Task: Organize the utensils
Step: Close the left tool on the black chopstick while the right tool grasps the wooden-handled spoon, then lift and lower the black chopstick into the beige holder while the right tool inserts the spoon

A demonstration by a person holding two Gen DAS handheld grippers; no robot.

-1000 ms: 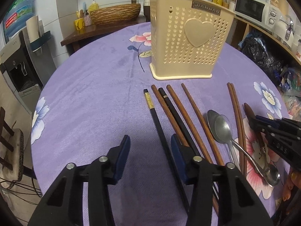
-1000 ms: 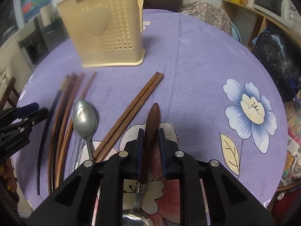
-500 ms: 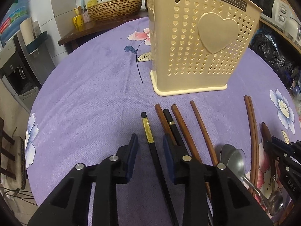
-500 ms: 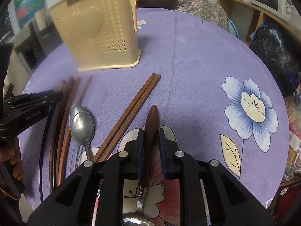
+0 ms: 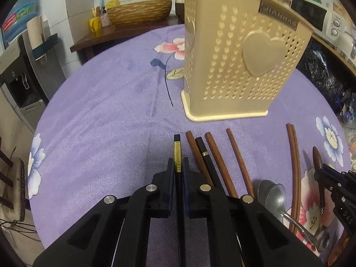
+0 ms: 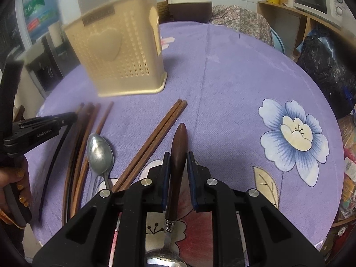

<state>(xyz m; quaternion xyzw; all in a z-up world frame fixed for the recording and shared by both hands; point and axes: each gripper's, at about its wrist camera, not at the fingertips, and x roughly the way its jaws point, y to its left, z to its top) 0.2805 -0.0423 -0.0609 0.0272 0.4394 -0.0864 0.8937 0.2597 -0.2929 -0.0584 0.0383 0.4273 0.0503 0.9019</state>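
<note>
A: Left gripper (image 5: 178,166) was pinched tight on the black chopstick (image 5: 177,153), gold band showing just past the fingertips, pointing toward the cream holder (image 5: 233,71).

B: And the right gripper (image 6: 178,158) had its jaws narrow around the wooden-handled spoon (image 6: 178,146), handle tip aimed up the cloth, to the right of the holder and well short of it. Pads looked to be touching the handle, so I called that a hold.

A: Both pieces looked low, near the purple tablecloth (image 5: 100,122). Between them, in front of the holder, lay the loose brown chopsticks (image 5: 213,155), the steel spoon (image 6: 99,151) and the paired brown chopsticks (image 6: 155,142).

B: So the step, I'd judge, was the lift. Advice?

A: Raise the chopstick straight up first; it's long and thin, gripped near one end, so the tail may sag or swing into its neighbours. Keep the squeeze firm.

B: Then tip it upright before reaching the holder's rim, and drop it in from above.

A: One hand at a time, too. Both heading for that opening could collide.
</note>
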